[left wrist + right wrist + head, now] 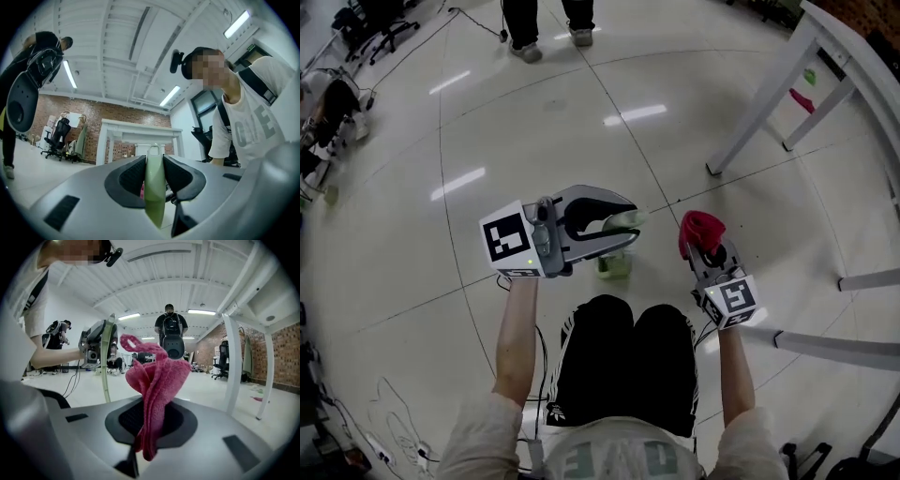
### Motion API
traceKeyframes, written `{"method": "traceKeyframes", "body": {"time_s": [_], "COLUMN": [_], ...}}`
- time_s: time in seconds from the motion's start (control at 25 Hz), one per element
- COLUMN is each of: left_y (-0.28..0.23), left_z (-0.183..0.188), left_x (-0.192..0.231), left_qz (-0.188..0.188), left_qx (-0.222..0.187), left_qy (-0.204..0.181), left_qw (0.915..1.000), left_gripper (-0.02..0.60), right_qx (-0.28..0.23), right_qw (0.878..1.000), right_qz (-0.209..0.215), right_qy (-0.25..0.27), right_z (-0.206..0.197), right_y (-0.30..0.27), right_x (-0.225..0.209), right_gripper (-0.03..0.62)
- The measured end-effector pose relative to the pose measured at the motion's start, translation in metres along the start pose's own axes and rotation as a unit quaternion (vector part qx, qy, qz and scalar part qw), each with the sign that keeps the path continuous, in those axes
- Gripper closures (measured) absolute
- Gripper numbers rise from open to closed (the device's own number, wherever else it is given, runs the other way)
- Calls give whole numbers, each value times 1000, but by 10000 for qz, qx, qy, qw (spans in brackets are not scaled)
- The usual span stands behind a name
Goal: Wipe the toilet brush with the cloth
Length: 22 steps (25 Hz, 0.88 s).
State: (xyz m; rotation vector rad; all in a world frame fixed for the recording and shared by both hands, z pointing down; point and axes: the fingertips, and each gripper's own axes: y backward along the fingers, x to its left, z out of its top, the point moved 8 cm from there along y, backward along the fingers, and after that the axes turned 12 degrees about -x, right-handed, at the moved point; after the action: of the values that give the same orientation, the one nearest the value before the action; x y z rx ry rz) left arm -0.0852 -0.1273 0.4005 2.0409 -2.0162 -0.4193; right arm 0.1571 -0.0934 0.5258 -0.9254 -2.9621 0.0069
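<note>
Both bare forearms reach forward over the knees. The left gripper (626, 223) points across the body, jaws clamped on the green toilet brush (154, 187). The right gripper (705, 246) points ahead, its jaws closed on the pink cloth (157, 380).

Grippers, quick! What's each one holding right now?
Left gripper: closed on the handle of the pale green plastic toilet brush.
Right gripper: closed on the crumpled pink terry cloth.
</note>
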Motion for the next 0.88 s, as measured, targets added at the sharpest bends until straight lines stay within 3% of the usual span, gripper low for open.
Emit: {"method": "traceKeyframes", "body": {"time_s": [0.24, 0.52, 0.88], "left_y": [19, 23, 32], "left_z": [-50, -75, -120], "left_x": [16, 11, 12], "left_qz": [350, 484, 829], "left_qx": [-15, -69, 45], "left_qy": [338, 295, 506], "left_qw": [9988, 9984, 9953], "left_gripper": [463, 463, 463], "right_qx": [303, 283, 384], "right_qw": [9993, 9991, 9988], "right_qz": [-155, -56, 89], "right_qy": [-155, -326, -295], "right_z": [-40, -47, -56], "right_y": [2, 13, 7], "right_x": [3, 12, 11], "right_gripper": [563, 563, 563]}}
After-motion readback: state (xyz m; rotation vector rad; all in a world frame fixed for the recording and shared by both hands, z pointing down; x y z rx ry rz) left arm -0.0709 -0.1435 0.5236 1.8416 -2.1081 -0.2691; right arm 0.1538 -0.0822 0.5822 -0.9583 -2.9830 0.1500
